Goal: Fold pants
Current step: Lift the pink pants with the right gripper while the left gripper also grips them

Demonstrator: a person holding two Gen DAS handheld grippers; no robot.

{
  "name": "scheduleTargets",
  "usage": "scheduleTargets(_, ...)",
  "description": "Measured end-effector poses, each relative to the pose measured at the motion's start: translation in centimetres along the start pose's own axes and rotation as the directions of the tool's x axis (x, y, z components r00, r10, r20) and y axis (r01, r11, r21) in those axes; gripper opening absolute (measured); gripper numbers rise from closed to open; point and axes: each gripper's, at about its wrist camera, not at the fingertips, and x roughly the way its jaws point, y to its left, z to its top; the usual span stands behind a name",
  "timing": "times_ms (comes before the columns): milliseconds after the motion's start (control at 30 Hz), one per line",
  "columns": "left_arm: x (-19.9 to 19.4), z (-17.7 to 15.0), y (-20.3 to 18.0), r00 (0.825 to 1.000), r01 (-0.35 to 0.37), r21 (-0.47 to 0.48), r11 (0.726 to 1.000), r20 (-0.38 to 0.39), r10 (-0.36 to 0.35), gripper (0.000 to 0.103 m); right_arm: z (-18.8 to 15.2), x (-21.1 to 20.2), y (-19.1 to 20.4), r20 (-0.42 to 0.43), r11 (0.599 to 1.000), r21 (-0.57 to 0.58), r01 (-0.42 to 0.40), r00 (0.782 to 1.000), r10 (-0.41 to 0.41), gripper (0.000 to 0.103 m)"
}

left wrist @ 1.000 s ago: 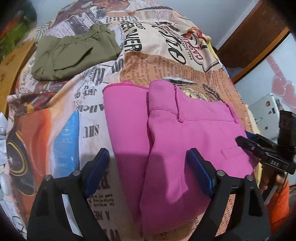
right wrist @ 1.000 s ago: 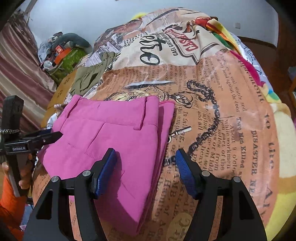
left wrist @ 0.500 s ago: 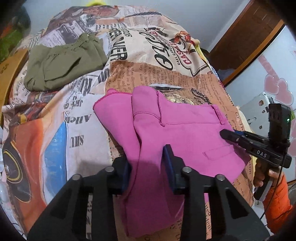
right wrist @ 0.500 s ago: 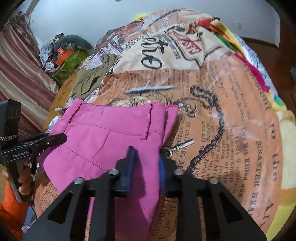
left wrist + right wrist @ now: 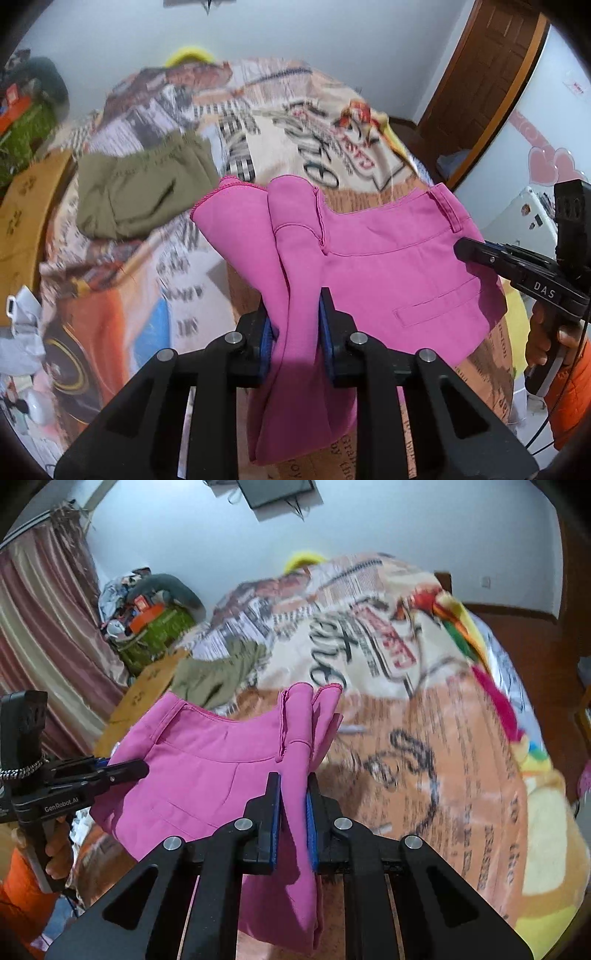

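1. Left gripper (image 5: 295,332) and right gripper (image 5: 293,812), jaws just closing, each pinch a bunched edge of the pink pants (image 5: 388,266).
2. Pants hang lifted above the newspaper-print bedspread (image 5: 461,775).
3. Beyond, blurred, lie what seem to be olive pants (image 5: 140,192).

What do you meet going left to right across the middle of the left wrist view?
Brown cardboard box → folded olive-green pants → bright pink pants, lifted off the newspaper-print bedspread → black right gripper pinching their far edge → brown wooden door.
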Motion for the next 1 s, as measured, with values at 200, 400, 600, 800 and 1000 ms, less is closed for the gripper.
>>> scheduleTargets(200,-3.0,2.9,1.3,0.993,-0.061,0.011,0.998,0.106,0.060,0.022,3.6,-0.5,2.6,0.075,0.996,-0.086,-0.007,0.997,0.013,0.010)
scheduleTargets(400,-4.4,6.3,4.2,0.977,-0.112,-0.029,0.993,0.180,0.115,0.022,7.3,0.6,5.0,0.133,0.989,-0.147,-0.003,0.991,0.022,0.010)
scheduleTargets(600,-4.8,8.8,7.5,0.961,-0.155,-0.073,0.985,0.221,0.168,0.022,10.8,2.6,7.6,0.168,0.981,-0.194,-0.004,0.985,0.038,0.010)
scheduleTargets(800,-3.3,10.7,11.6,0.954,-0.205,-0.117,0.972,0.200,0.225,0.022,13.4,6.5,9.8,0.150,0.975,-0.221,-0.018,0.987,0.052,0.010)
scheduleTargets(1000,-1.3,11.7,16.3,0.949,-0.236,-0.153,0.960,0.178,0.261,0.022,15.1,10.9,11.6,0.115,0.975,-0.220,-0.034,0.991,0.061,0.010)
